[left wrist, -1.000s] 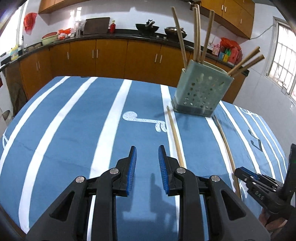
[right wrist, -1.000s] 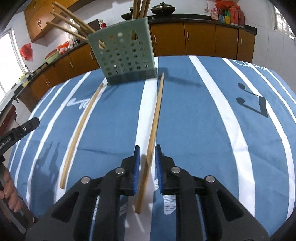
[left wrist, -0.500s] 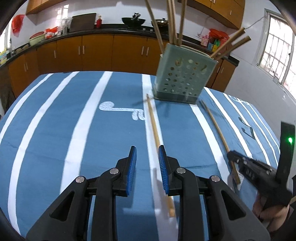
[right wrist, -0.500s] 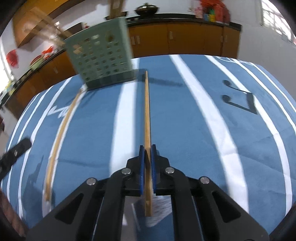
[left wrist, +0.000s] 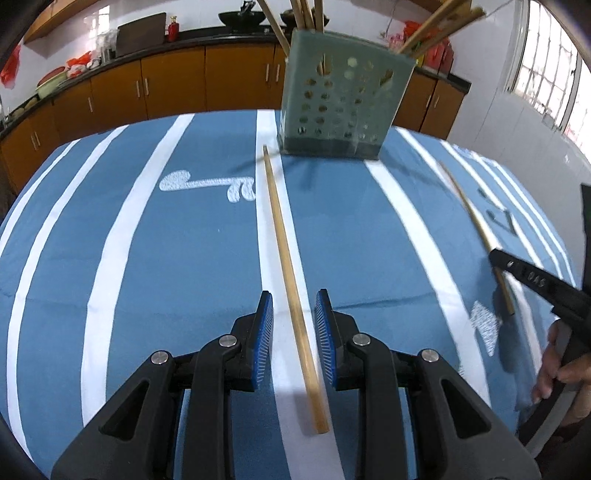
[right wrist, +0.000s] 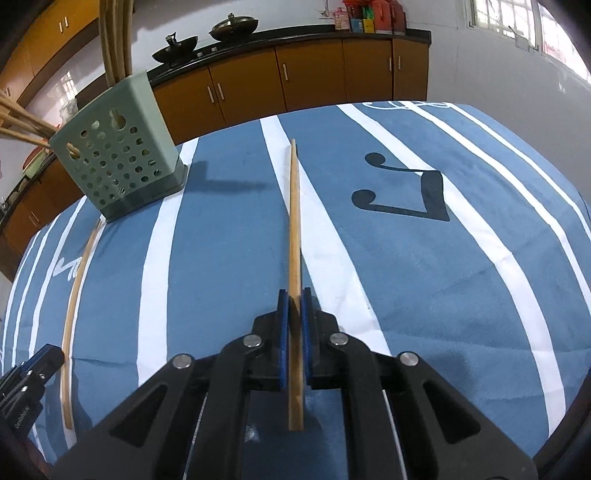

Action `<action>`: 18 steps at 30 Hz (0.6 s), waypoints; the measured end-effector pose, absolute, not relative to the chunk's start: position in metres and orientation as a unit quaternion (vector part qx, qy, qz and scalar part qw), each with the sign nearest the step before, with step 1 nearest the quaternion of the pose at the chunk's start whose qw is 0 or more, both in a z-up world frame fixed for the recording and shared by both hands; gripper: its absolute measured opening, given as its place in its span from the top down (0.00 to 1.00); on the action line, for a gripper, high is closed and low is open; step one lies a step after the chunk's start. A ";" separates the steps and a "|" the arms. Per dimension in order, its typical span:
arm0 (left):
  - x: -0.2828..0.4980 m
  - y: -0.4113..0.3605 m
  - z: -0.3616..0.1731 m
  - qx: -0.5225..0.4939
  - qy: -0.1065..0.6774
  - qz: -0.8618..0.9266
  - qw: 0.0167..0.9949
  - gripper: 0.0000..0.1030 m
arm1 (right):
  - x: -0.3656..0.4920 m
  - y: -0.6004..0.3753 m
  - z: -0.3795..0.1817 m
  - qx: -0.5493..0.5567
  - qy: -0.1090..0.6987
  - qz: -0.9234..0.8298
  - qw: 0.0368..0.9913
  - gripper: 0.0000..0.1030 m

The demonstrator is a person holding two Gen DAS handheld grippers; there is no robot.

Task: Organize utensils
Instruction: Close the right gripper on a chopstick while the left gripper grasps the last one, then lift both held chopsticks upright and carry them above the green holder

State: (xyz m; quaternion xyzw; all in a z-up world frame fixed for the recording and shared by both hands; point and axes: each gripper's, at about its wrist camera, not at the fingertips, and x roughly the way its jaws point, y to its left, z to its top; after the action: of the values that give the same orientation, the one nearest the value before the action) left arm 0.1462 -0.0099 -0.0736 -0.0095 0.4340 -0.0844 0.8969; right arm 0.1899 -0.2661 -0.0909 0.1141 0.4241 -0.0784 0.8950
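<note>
One long wooden chopstick [left wrist: 288, 254] is laid flat along a white stripe, its far tip near the perforated green holder [left wrist: 343, 107], where more chopsticks [left wrist: 303, 14] are stood upright; another chopstick [right wrist: 295, 236] is seen lifted.

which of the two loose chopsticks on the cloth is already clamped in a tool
The chopstick on the white stripe right of the green holder: the right tool is shut on it. The other chopstick lies free between the left tool's open pads.

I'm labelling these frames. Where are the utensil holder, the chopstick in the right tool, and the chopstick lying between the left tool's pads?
utensil holder [left wrist: 343, 107]: left wrist view, perforated front wall.
held chopstick [right wrist: 294, 221]: right wrist view, mid-shaft ahead of the pads.
loose chopstick [left wrist: 282, 240]: left wrist view, mid-shaft on the tablecloth.
</note>
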 end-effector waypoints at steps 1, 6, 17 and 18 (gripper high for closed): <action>0.147 -0.012 -0.076 -0.005 0.438 -0.081 0.896 0.77 | 0.190 -0.265 -0.091 0.113 0.424 -0.078 0.895 0.92; 0.149 -0.017 -0.078 0.021 0.430 -0.054 0.901 0.92 | 0.190 -0.264 -0.090 0.108 0.426 -0.073 0.895 0.92; 0.185 0.035 -0.075 -0.013 0.440 0.005 0.898 0.93 | 0.201 -0.245 -0.088 0.077 0.437 -0.025 0.896 0.92; 0.189 0.038 -0.075 -0.016 0.440 0.006 0.898 0.93 | 0.203 -0.243 -0.088 0.073 0.438 -0.021 0.896 0.92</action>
State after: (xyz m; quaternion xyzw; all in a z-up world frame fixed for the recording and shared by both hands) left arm 0.1887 0.0376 -0.0747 -0.0163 0.4396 0.0056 0.8980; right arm 0.2028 -0.2428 -0.0882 0.0727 0.4379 -0.0206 0.8958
